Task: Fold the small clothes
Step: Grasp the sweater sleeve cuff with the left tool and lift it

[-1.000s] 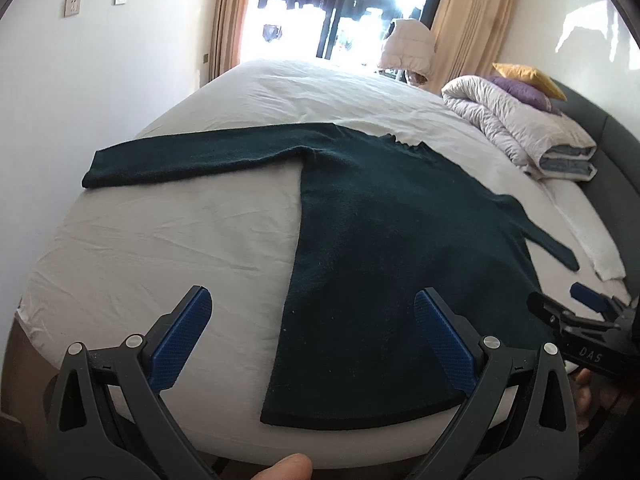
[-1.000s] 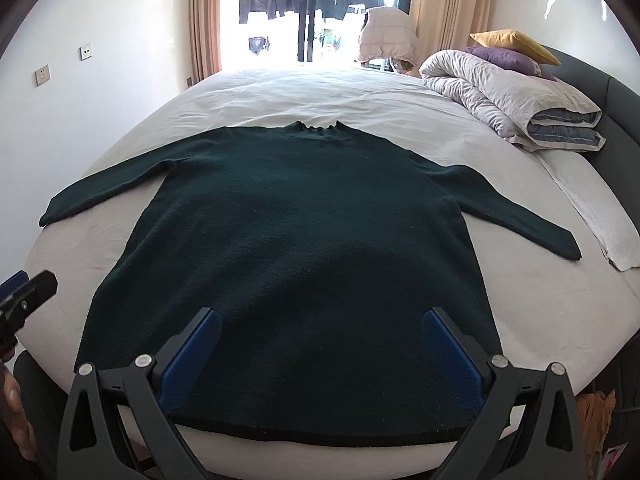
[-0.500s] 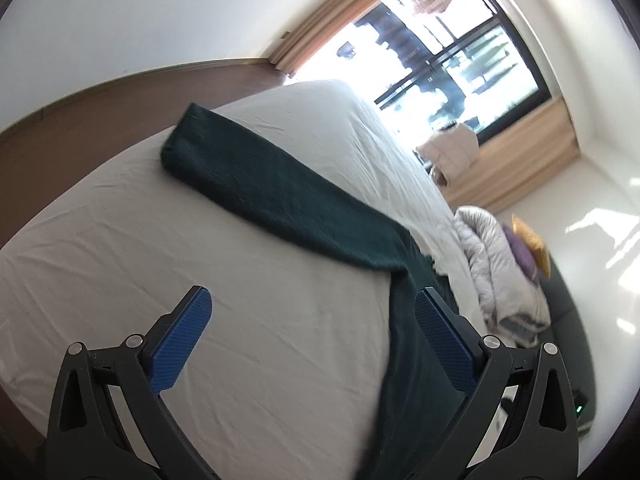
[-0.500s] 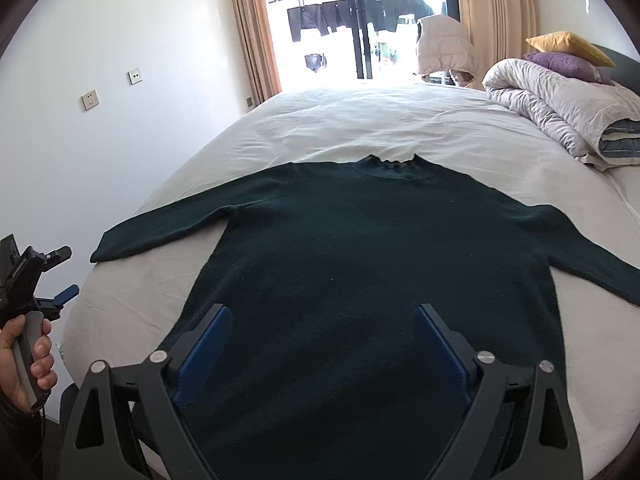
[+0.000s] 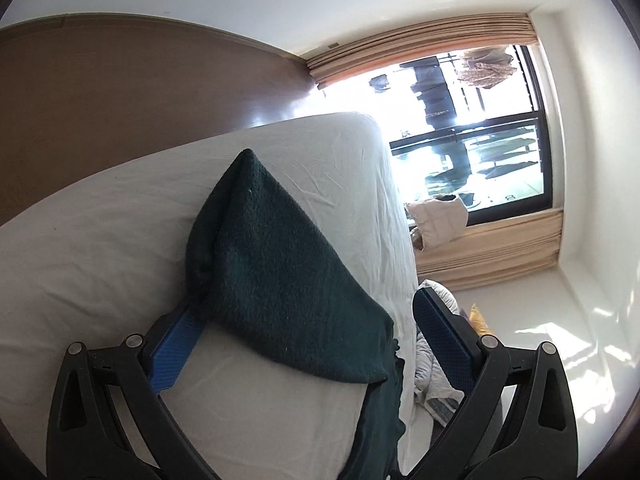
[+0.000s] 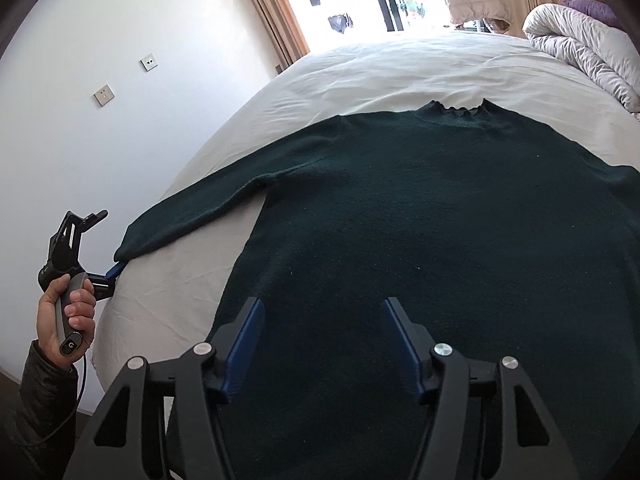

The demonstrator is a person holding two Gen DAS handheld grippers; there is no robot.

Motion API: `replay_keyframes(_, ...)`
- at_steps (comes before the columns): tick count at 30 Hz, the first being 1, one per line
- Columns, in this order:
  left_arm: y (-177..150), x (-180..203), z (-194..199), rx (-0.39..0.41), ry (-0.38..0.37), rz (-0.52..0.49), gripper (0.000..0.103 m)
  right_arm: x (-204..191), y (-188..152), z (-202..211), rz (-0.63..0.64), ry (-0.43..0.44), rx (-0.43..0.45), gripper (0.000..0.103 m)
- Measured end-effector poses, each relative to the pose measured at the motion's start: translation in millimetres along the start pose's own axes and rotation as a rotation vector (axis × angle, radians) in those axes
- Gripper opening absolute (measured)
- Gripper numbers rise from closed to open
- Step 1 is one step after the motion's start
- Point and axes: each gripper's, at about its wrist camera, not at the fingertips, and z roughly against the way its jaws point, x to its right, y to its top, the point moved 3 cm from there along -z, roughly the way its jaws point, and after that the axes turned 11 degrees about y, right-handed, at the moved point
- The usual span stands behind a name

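Though spread flat on the bed (image 6: pixel 400 64), collar toward the far edge by the window and hem at the near edge, not yet folded anywhere: dark green sweater (image 6: pixel 420 220). Left sleeve (image 6: pixel 192 212) stretched straight out to the bed's left edge, cuff right at that edge.

Step in hand, by the look of it: taking up that cuff for the first fold, sleeve in over the body.

Left tool (image 5: pixel 304 304) brought in level at the left edge, held in the left hand (image 6: pixel 64 316), released and wide, with the cuff lying between the fingers and draped over one blue pad (image 5: pixel 172 344), the other pad standing apart from the cloth. No grip yet.

Right tool (image 6: pixel 324 308) poised above the lower body of the sweater near the hem, jaws closing, no pinched cloth between them. Hard to tell from this angle whether the tips touch the knit.

Next move, probably: close the left tool on the cuff with a bite through both layers, then lift just clear of the sheet and carry the sleeve toward the middle. Likely use for the right tool: pinning the body, since soft knit drags and bunches easily.
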Motion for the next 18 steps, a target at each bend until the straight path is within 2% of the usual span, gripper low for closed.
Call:
replay_keyframes(2,8,2,-6,0.001,-0.014,0.009,0.095,1,2,-4,-0.005,0.013,0.001,0.06)
replay_keyframes(3,11,3,-9,-0.001,-0.017,0.014,0.081,1,4,-6,-0.006,0.018,-0.001,0.059)
replay_keyframes(4,4,6,-6,-0.009,-0.024,0.019,0.063,2,5,-7,-0.009,0.02,-0.002,0.058)
replay_keyframes(5,6,5,-12,-0.025,-0.031,0.026,0.053,4,7,-8,-0.016,0.023,-0.003,0.057)
replay_keyframes(6,5,4,-16,-0.037,-0.024,0.032,0.032,6,8,-9,-0.022,0.024,-0.002,0.057)
replay_keyframes(7,6,3,-22,-0.045,-0.009,0.035,0.026,9,9,-10,-0.027,0.025,-0.002,0.056)
replay_keyframes(8,8,2,-26,-0.044,-0.001,0.034,0.024,12,10,-10,-0.036,0.026,-0.001,0.056)
replay_keyframes(10,7,7,-28,-0.025,0.023,0.0,0.01,17,12,-9,-0.048,0.028,0.004,0.056)
replay_keyframes(13,2,31,-24,0.027,0.051,-0.108,0.008,33,11,-9,-0.08,0.031,0.009,0.056)
replay_keyframes(18,-21,111,-30,0.08,0.077,-0.344,0.008,60,6,-7,-0.154,0.056,0.017,0.056)
